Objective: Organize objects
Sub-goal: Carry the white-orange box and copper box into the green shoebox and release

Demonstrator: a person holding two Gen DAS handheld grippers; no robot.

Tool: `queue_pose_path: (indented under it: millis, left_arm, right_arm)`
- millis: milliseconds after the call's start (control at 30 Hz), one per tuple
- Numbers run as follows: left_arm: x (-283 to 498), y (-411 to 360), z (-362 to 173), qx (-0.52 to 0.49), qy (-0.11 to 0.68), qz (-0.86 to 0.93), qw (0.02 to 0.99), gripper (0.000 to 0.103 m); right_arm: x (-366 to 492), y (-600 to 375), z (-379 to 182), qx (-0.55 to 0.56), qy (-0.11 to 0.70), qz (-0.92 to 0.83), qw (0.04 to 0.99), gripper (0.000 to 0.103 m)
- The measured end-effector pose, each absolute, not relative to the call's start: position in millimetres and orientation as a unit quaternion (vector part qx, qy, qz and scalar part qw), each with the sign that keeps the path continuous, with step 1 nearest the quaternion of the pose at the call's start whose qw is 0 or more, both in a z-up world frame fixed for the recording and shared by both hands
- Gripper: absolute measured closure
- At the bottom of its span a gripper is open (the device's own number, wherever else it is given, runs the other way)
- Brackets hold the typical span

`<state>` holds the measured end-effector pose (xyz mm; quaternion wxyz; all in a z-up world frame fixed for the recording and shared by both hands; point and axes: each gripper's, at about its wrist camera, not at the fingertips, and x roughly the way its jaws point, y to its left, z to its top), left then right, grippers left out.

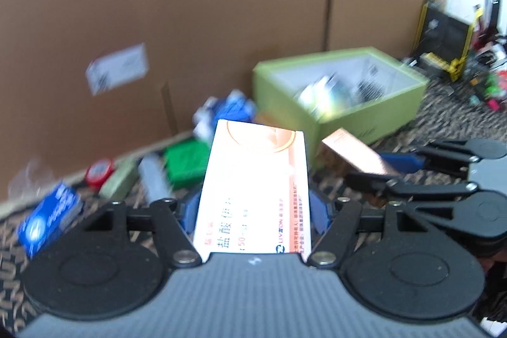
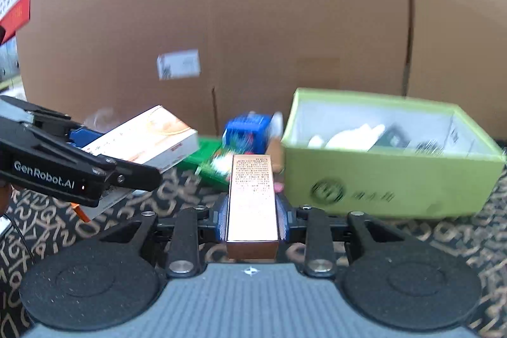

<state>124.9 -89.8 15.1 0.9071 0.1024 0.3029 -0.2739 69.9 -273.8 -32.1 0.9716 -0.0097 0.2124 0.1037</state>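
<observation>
My left gripper (image 1: pixel 255 211) is shut on a white and orange medicine box (image 1: pixel 253 189) and holds it above the patterned cloth. It also shows in the right wrist view (image 2: pixel 145 138), at the left. My right gripper (image 2: pixel 252 220) is shut on a slim copper-coloured box (image 2: pixel 252 198). That box shows in the left wrist view (image 1: pixel 355 154), at the right. An open green box (image 2: pixel 389 179) with several items inside stands ahead and right of both grippers; it also shows in the left wrist view (image 1: pixel 342 97).
A big cardboard wall (image 2: pixel 253 21) closes the back. Loose items lie along its foot: a blue packet (image 2: pixel 247 132), a flat green box (image 1: pixel 183 163), a red round tin (image 1: pixel 99 171), a blue box (image 1: pixel 47 220). The table has a dark patterned cloth (image 2: pixel 443 243).
</observation>
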Motion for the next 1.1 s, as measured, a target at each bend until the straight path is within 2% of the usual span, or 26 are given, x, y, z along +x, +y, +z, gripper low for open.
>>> queue_pose_path:
  millis: [233, 400, 700, 900, 967, 1000, 1033, 1067, 1100]
  left_arm:
    - [137.3, -153.7, 53.6, 0.106, 0.252, -0.312, 0.910, 0.036]
    - [166.0, -203.2, 62.7, 0.107, 0.245, -0.314, 0.911, 0.036]
    - [253.5, -261.7, 23.3, 0.086, 0.302, -0.289, 0.904, 0.036]
    - [277.9, -269.7, 2.2, 0.083, 0.322, -0.281, 0.900, 0.036]
    - [279.2, -270.1, -1.5, 0.082, 0.321, -0.288, 0.898, 0.034]
    - [278.7, -269.2, -2.9, 0.078, 0.319, -0.296, 0.897, 0.022]
    - [277.1, -268.9, -2.8, 0.073, 0.315, -0.299, 0.898, 0.006]
    - [274.1, -266.6, -3.0, 0.067, 0.305, -0.294, 0.903, 0.000]
    - [270.6, -264.6, -2.9, 0.062, 0.292, -0.287, 0.910, 0.000]
  right_arm:
    - [79.3, -327.9, -2.9, -0.010, 0.176, 0.039, 0.984, 0.069]
    - [104.6, -371.7, 7.6, 0.002, 0.161, -0.015, 0.987, 0.069]
    - [168.5, -423.2, -7.9, 0.029, 0.181, -0.069, 0.981, 0.069]
    - [191.9, -432.7, -29.7, 0.069, 0.208, -0.049, 0.974, 0.069]
    - [197.5, -426.7, -36.3, 0.066, 0.226, -0.041, 0.971, 0.069]
    - [198.4, -425.2, -39.5, 0.059, 0.230, -0.038, 0.971, 0.068]
    - [197.4, -423.9, -41.5, 0.052, 0.231, -0.036, 0.971, 0.055]
    - [194.5, -423.3, -42.3, 0.045, 0.225, -0.042, 0.972, 0.038]
    - [189.8, -422.0, -42.0, 0.038, 0.212, -0.051, 0.975, 0.031]
